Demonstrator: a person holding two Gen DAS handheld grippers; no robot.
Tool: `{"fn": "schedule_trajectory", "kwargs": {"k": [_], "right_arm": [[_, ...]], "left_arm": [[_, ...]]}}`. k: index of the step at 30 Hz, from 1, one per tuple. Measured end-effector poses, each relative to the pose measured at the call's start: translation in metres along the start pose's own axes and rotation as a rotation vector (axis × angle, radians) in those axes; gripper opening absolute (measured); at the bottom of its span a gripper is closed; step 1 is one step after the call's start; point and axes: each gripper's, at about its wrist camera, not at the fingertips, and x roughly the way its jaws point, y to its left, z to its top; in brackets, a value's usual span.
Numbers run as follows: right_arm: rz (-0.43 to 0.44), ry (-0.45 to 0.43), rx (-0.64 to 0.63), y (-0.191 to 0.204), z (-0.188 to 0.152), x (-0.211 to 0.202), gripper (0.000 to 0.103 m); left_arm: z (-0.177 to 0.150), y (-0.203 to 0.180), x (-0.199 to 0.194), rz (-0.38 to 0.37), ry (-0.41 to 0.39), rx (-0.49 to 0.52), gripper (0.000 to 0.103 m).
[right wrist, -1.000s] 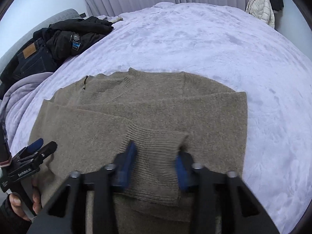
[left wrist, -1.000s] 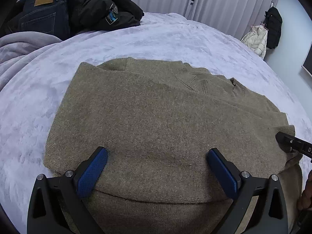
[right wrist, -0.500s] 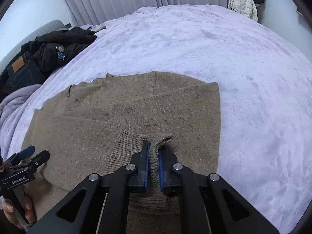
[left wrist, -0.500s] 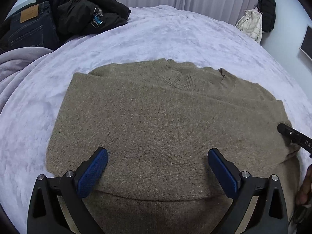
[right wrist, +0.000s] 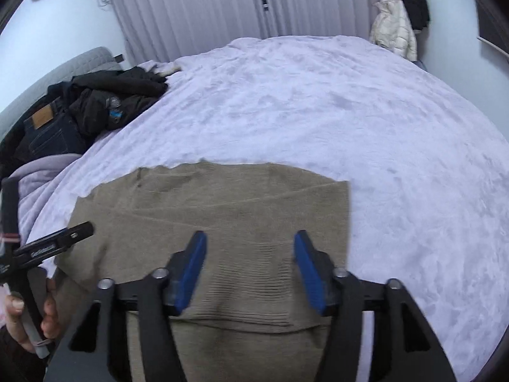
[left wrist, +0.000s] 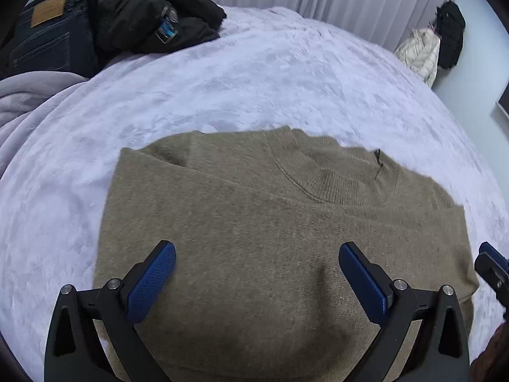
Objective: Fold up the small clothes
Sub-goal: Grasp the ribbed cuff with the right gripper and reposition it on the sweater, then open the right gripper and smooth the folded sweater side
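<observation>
Far left on the bed (left wrist: pixel 286 73): jeans (left wrist: pixel 47 41) and a black jacket (left wrist: pixel 152 22) piled by the edge, well apart from the work area, likely parked there so the middle stays free for folding. Centre: tan sweater (left wrist: pixel 270 222) lies flat on the purple cover, sleeves already folded in across the body, collar (left wrist: pixel 343 184) at the far end, so it reads as partly folded with the lengthwise fold left. Left gripper (left wrist: pixel 257 275) hovers over the near-left part of the sweater, jaws spread wide, nothing between them; probably positioned to take the hem. Right gripper (right wrist: pixel 249 262) sits over the ribbed cuff (right wrist: pixel 254 286) on the near-right side, jaws apart with the cuff lying slack between the pads, gripping nothing; cannot tell if the pads touch the knit. Both tools at the near end suggests a hem-to-collar fold next. Far right: white coat (right wrist: pixel 394 31) hanging by the wall, irrelevant.
</observation>
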Motion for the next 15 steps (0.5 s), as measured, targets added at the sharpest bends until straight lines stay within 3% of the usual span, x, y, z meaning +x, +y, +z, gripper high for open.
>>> {"fn": "schedule_trajectory", "kwargs": {"k": [3,6,12,15], "right_arm": [[0.089,0.082,-0.148,0.055,-0.009,0.027,0.074],[0.05,0.175,-0.278,0.085,-0.028,0.066,0.073],[-0.009,0.148,-0.176,0.03,-0.024,0.062,0.072],[-0.072,0.164,-0.152,0.007,-0.022,0.052,0.072]], "left_arm": [[-0.003,-0.013,0.025,0.072,0.033,0.072,0.103],[-0.003,-0.007,0.023,0.061,0.013,0.085,0.103],[-0.004,0.045,0.014,0.036,0.024,0.024,0.103],[-0.009,0.046,0.001,0.051,0.04,-0.035,0.103]]}}
